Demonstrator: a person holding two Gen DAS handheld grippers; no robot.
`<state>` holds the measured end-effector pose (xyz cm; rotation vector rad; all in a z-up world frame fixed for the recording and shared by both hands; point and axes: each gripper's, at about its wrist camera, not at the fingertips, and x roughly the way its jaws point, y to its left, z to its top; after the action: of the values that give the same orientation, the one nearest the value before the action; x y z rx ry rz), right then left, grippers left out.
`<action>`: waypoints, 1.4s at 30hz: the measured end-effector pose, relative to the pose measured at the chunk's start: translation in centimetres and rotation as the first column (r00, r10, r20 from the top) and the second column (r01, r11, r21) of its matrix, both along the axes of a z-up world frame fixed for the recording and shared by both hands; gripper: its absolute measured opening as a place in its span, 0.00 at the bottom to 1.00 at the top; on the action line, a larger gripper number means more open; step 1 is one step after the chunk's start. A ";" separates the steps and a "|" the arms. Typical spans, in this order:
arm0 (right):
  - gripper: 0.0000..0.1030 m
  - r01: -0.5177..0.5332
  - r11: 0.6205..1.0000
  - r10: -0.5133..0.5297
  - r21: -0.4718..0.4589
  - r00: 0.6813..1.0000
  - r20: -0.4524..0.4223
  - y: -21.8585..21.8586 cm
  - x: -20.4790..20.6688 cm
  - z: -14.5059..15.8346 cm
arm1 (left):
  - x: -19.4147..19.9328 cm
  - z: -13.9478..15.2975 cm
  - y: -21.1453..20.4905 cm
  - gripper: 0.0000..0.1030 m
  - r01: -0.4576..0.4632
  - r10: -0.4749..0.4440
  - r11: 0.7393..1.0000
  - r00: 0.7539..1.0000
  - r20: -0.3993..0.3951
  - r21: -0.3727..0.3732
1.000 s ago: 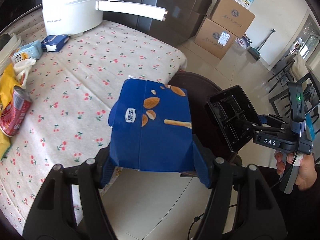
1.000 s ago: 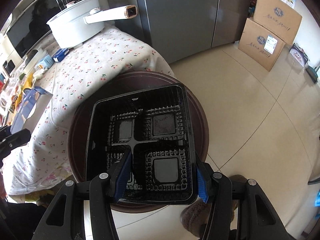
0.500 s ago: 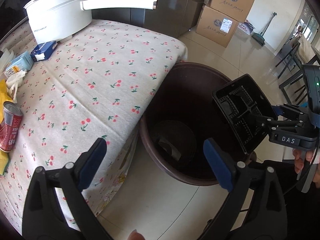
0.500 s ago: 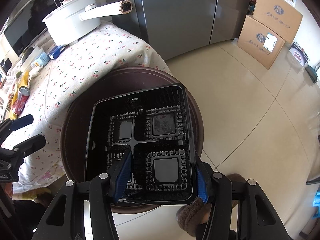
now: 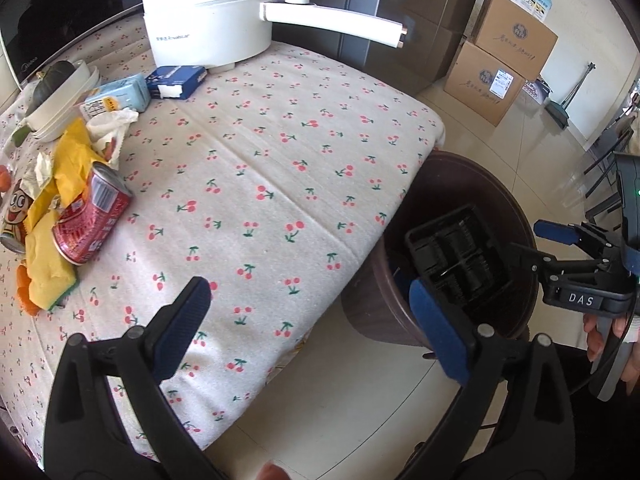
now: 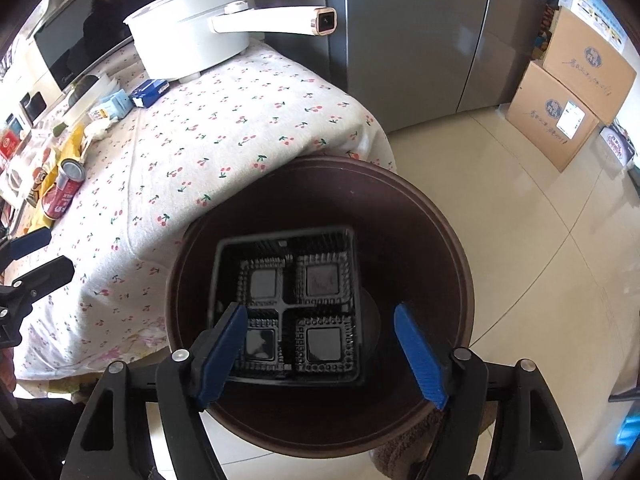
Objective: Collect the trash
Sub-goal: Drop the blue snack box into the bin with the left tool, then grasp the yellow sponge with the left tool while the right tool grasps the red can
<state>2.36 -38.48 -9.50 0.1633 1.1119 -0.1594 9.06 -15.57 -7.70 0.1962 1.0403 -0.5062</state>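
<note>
Over the bin [image 6: 448,240], the right gripper [image 6: 320,344] jaws are opening, dropping the black tray [image 6: 288,304]; the left gripper [image 5: 308,328] jaws are spread, empty.

The black plastic tray [image 6: 296,304] has four square compartments with ribbed walls and a cross-shaped divider in the middle. It is inside the round dark brown bin [image 6: 452,248], in the lower centre of the right wrist frame, with its open side facing up to the camera, a little blurred. In the left wrist frame the tray [image 5: 456,260] appears tilted in the mouth of the bin [image 5: 480,184], at the right side. On the cherry-pattern cloth, at the left edge of the left wrist frame, more trash remains: a red can [image 5: 92,220] lying on its side, yellow wrappers [image 5: 48,256] and crumpled white paper [image 5: 112,124].
</note>
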 end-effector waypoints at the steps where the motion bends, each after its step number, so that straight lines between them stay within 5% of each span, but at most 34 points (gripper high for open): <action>1: 0.76 -0.008 1.000 0.008 -0.001 1.000 0.005 0.4 0.2 0.2 | 0.1 0.2 0.4 0.96 -0.009 0.009 1.000 1.000 0.005 0.002; 17: 0.82 -0.098 0.992 0.111 -0.076 0.974 0.195 7.4 2.6 6.8 | 0.8 3.3 7.8 0.97 -0.182 0.182 0.983 0.977 0.108 -0.003; 27: 0.86 -0.122 0.990 0.135 -0.068 0.960 0.245 10.6 4.8 8.2 | 2.2 4.2 12.9 0.97 -0.277 0.276 0.961 0.954 0.115 -0.012; 42: 0.87 -0.142 0.989 0.145 -0.032 0.969 0.201 14.0 8.3 6.1 | 8.4 -0.4 19.9 0.97 -0.465 0.466 0.884 0.885 -0.021 0.048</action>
<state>10.69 -24.51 -3.36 0.0805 0.9145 -0.0221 17.44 4.36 -8.13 -0.0303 1.0865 -0.0493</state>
